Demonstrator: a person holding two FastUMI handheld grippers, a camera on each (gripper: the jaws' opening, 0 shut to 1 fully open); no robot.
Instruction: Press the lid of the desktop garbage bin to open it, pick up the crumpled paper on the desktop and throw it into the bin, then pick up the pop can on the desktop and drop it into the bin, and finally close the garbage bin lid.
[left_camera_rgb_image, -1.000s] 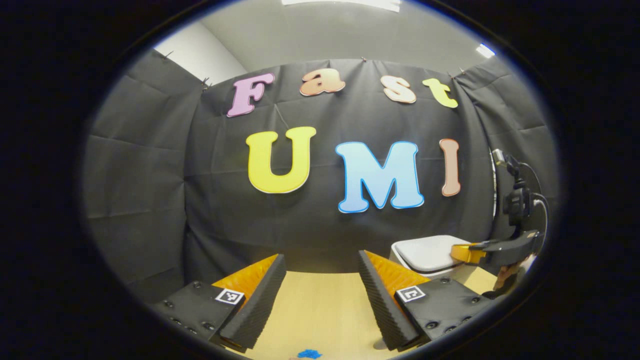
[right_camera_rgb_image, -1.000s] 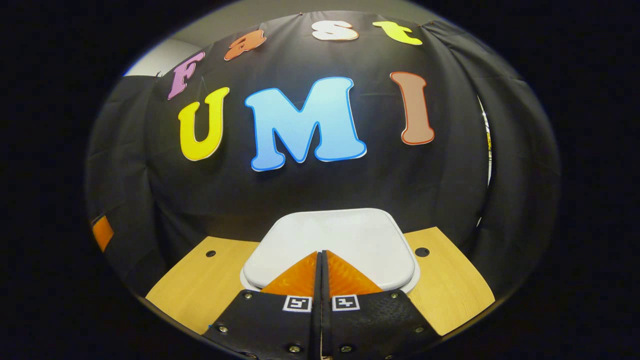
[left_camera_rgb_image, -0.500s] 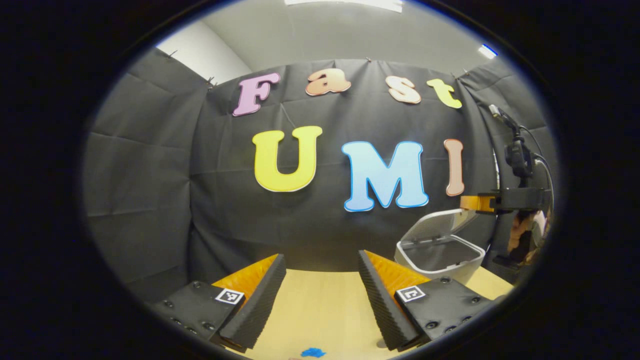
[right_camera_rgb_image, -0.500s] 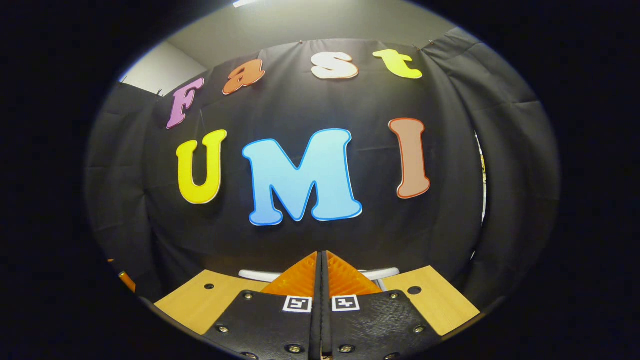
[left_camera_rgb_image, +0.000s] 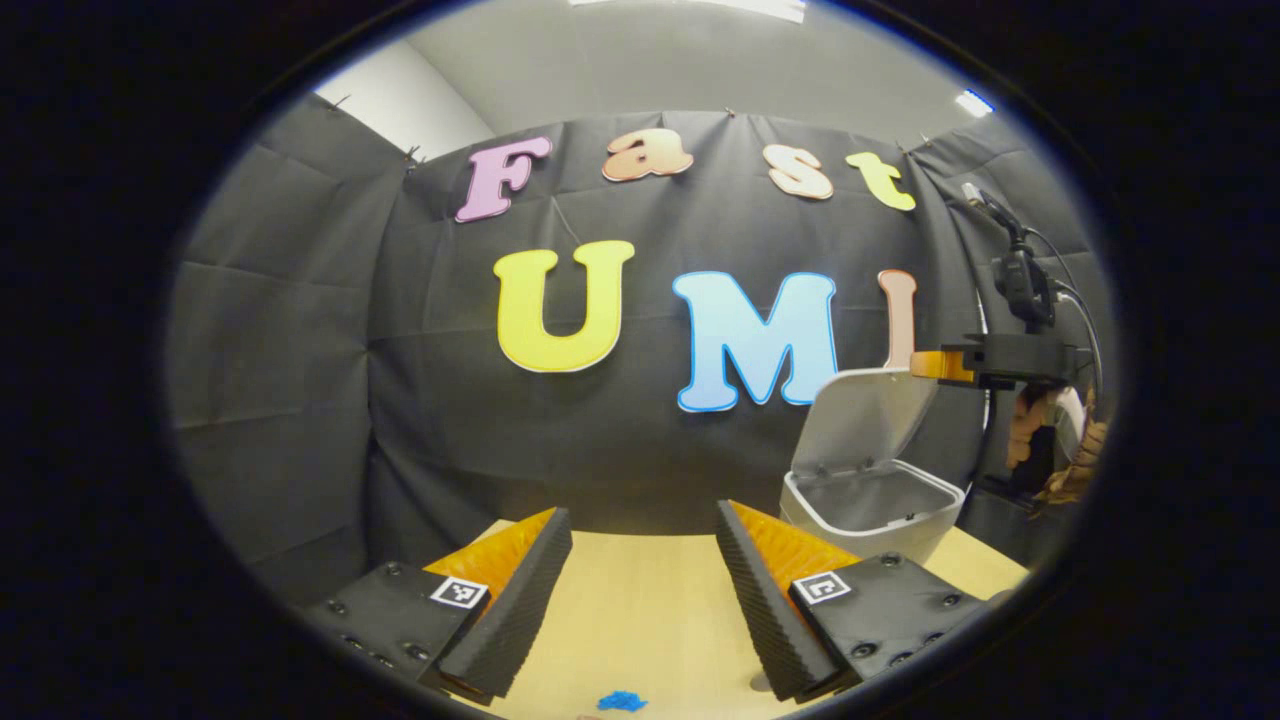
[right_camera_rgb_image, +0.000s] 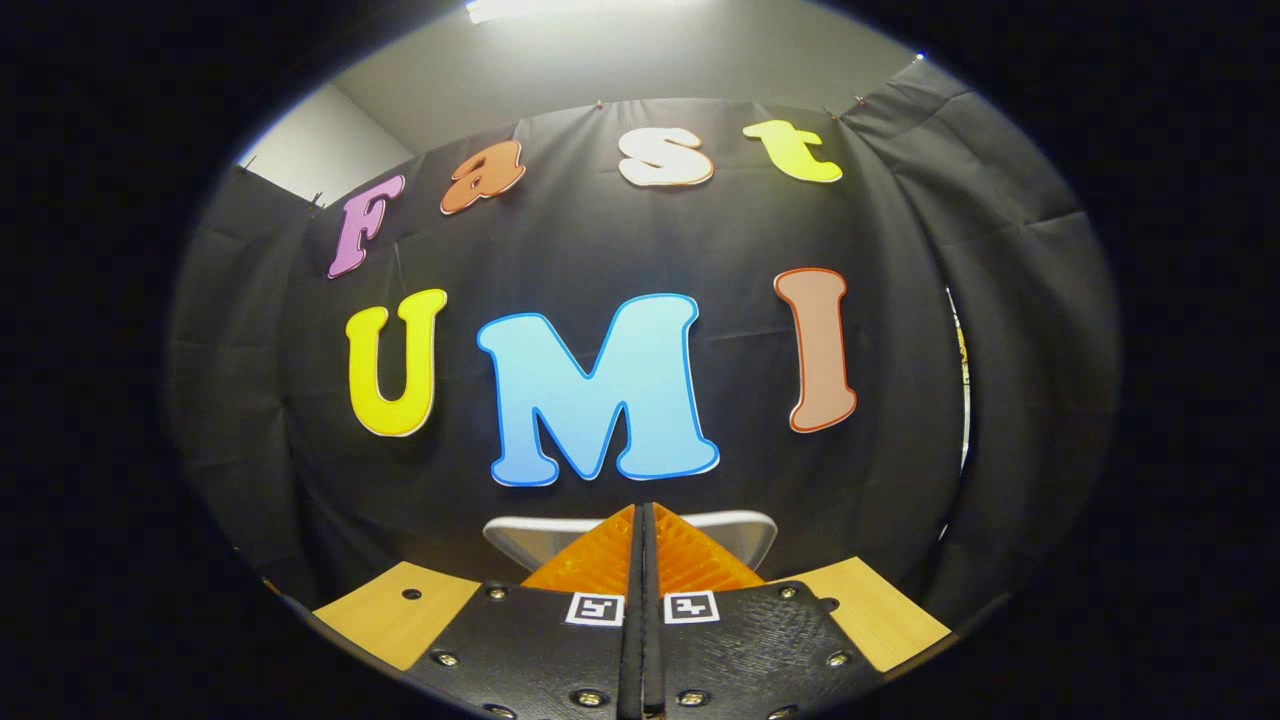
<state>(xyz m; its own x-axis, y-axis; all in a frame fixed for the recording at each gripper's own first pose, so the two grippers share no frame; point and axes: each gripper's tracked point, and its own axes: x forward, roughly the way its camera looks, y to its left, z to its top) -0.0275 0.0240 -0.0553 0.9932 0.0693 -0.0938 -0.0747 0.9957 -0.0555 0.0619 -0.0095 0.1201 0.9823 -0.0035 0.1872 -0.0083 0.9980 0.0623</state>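
White bin lid stands raised at desk far right. Right gripper pressed together, empty; left gripper spread wide. I would fetch paper next, descending squarely.

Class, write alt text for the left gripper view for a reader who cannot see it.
A white bin stands open on a wooden table, its lid tipped up at the back. The left claw is open and empty in front, and the right claw hovers by the lid's top edge, a hand behind it.

The right gripper's closed fingers hid the lid's middle. A blue scrap was too small to identify.
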